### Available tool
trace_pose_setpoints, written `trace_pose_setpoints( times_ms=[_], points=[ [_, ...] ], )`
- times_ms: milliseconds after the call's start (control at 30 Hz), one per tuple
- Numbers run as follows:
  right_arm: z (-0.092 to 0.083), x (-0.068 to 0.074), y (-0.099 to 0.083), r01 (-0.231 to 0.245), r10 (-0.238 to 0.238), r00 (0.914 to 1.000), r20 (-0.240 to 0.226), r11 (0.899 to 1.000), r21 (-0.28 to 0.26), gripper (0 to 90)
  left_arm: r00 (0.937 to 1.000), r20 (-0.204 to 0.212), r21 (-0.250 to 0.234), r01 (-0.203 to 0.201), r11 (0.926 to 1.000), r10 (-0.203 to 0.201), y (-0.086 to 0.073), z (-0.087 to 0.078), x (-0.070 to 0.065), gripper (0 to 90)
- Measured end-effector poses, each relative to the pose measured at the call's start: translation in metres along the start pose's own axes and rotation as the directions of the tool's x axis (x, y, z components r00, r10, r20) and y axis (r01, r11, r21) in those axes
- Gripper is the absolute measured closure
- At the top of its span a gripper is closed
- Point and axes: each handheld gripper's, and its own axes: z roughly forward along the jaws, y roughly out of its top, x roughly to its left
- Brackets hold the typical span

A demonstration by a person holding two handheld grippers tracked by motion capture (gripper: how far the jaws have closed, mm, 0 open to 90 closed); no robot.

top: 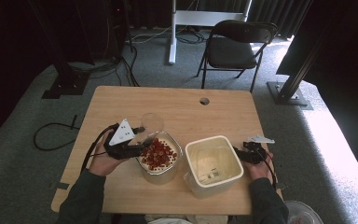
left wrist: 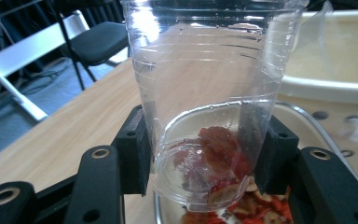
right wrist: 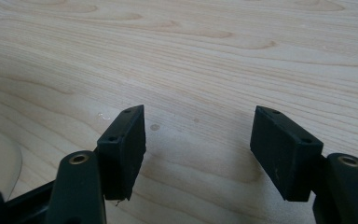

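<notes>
high view: the left gripper (top: 137, 140) grips a clear plastic cup (top: 151, 125), tipped over a metal tin (top: 161, 175) of red dried pieces (top: 158, 153) near the table's front edge. just right of the tin stands a cream container (top: 213, 164), bare inside apart from a scrap of clear film. the right gripper (top: 242, 151) rests just beside that container's right wall, its jaws parted with nothing between them. the wooden table (top: 177, 109) stands on grey carpet, with a black folding chair (top: 237, 46) beyond it.

left gripper view: both black pads (left wrist: 135, 149) press the cup (left wrist: 205, 93) near its base, jaws set wide around it; red pieces (left wrist: 219, 149) lie inside the cup's bottom and in the tin (left wrist: 307, 126) below.

right gripper view: the jaws stand well apart over bare wood (right wrist: 191, 56), holding nothing; whether the pads (right wrist: 123, 149) touch the tabletop i cannot tell.
</notes>
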Motion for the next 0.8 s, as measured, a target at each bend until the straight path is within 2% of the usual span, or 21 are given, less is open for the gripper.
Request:
trace_pose_setpoints(
  times_ms=[200, 433, 533, 733, 800],
  points=[
    [0.000, 0.002, 0.000, 0.023, -0.023, 0.9997, 0.012, 1.000, 0.009, 34.9, 0.9986, 0.037, -0.016, 0.039, 0.9991, -0.039, 0.002, -0.001, 0.000, 48.5],
    [0.000, 0.002, 0.000, 0.021, -0.021, 0.9997, 0.011, 1.000, 0.009, 34.9, 0.9932, 0.087, -0.044, 0.082, 0.9957, -0.078, 0.006, 0.001, -0.003, 48.3],
    [0.000, 0.002, 0.000, 0.020, -0.020, 0.9997, 0.011, 1.000, 0.009, 35.0, 0.9918, 0.099, -0.048, 0.085, 0.9952, -0.080, 0.008, 0.002, -0.005, 48.3],
    [-0.006, -0.002, 0.001, -0.012, 0.012, 0.9996, 0.025, 1.000, 0.006, 35.0, 0.9887, 0.126, -0.057, 0.088, 0.9945, -0.081, 0.014, 0.009, -0.010, 48.3],
    [-0.017, -0.005, 0.007, -0.028, 0.028, 0.9995, 0.017, 0.999, -0.033, 35.0, 0.9863, 0.140, -0.059, 0.097, 0.9936, -0.088, 0.016, 0.011, -0.011, 48.2]
  ],
)
